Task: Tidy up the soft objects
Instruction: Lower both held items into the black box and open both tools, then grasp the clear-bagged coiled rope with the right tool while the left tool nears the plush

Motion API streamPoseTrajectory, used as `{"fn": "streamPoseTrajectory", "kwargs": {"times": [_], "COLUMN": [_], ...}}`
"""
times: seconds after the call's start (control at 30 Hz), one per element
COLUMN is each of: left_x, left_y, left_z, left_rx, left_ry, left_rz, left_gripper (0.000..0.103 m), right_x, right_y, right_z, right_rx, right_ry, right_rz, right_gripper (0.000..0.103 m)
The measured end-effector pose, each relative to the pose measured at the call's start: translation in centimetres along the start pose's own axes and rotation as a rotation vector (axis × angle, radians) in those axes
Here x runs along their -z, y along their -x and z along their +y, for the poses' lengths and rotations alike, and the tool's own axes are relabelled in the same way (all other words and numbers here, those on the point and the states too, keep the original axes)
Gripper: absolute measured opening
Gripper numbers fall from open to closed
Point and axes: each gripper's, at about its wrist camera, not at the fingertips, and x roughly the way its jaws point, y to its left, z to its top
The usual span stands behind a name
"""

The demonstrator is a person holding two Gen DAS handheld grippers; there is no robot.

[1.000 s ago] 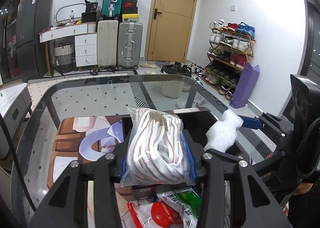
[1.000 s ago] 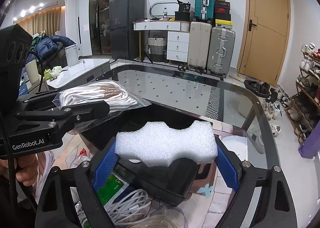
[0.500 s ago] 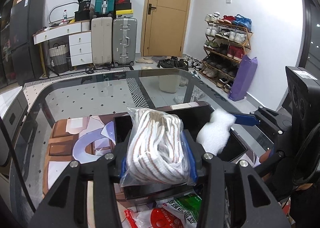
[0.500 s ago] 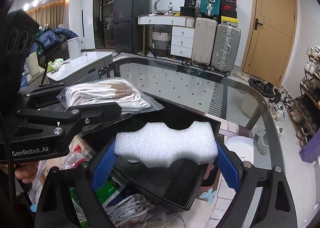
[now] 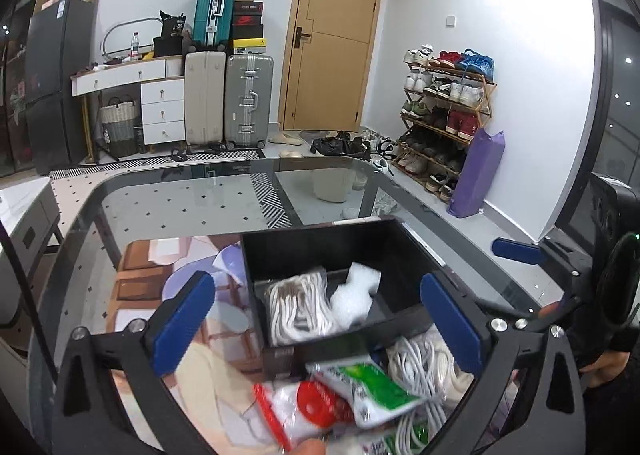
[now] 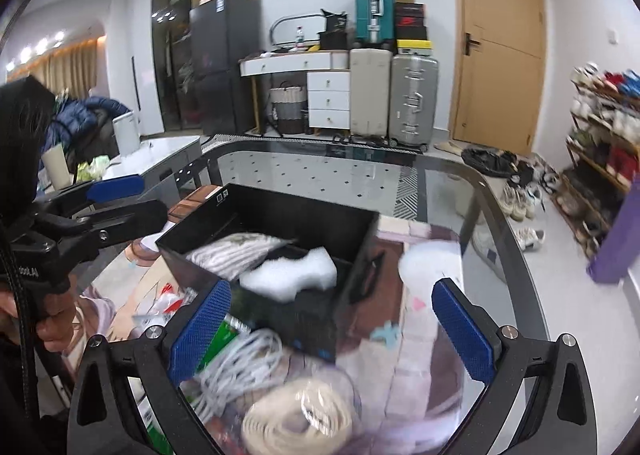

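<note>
Both grippers' fingers are spreading wide, nothing between them. The bagged rope bundle [image 5: 298, 307] and white foam piece [image 5: 356, 293] sit side by side in the black bin [image 5: 404, 251] on the desk [image 5: 180, 207]. The foam's long axis runs left-right in the right wrist view.

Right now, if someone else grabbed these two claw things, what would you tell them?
Left gripper: jaws opening, nothing between them.
Right gripper: jaws opening wide, also empty.
Done: the bagged white rope and the white foam piece both lie inside the black bin.
Left: the white cable bundle, the coiled cream rope and the red and green packets sit loose on the table near the bin.
</note>
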Motion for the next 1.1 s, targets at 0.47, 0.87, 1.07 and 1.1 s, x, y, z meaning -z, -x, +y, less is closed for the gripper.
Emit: {"fn": "streamPoseTrajectory", "kwargs": {"times": [0.47, 0.87, 1.07, 1.1], "left_x": [3.5, 7.5, 9.1, 9.3], "left_y": [3.6, 2.6, 2.5, 2.6], "left_z": [-0.1, 0.6, 1.4, 1.5], "left_rx": [-0.077, -0.114, -0.101, -0.094], "left_ry": [0.006, 0.01, 0.048, 0.055], "left_rz": [0.019, 0.062, 0.09, 0.092], "left_gripper": [0.103, 0.103, 0.103, 0.103], "right_x": [5.6, 7.5, 9.0, 9.2], "right_y": [4.3, 3.1, 1.3, 1.0], "right_z": [-0.7, 0.0, 0.1, 0.1], "right_rx": [0.054, 0.079, 0.077, 0.073], "right_ry": [-0.133, -0.177, -0.195, -0.2], "right_rz": [0.058, 0.15, 0.204, 0.21], "right_gripper": [0.102, 0.102, 0.102, 0.102]}}
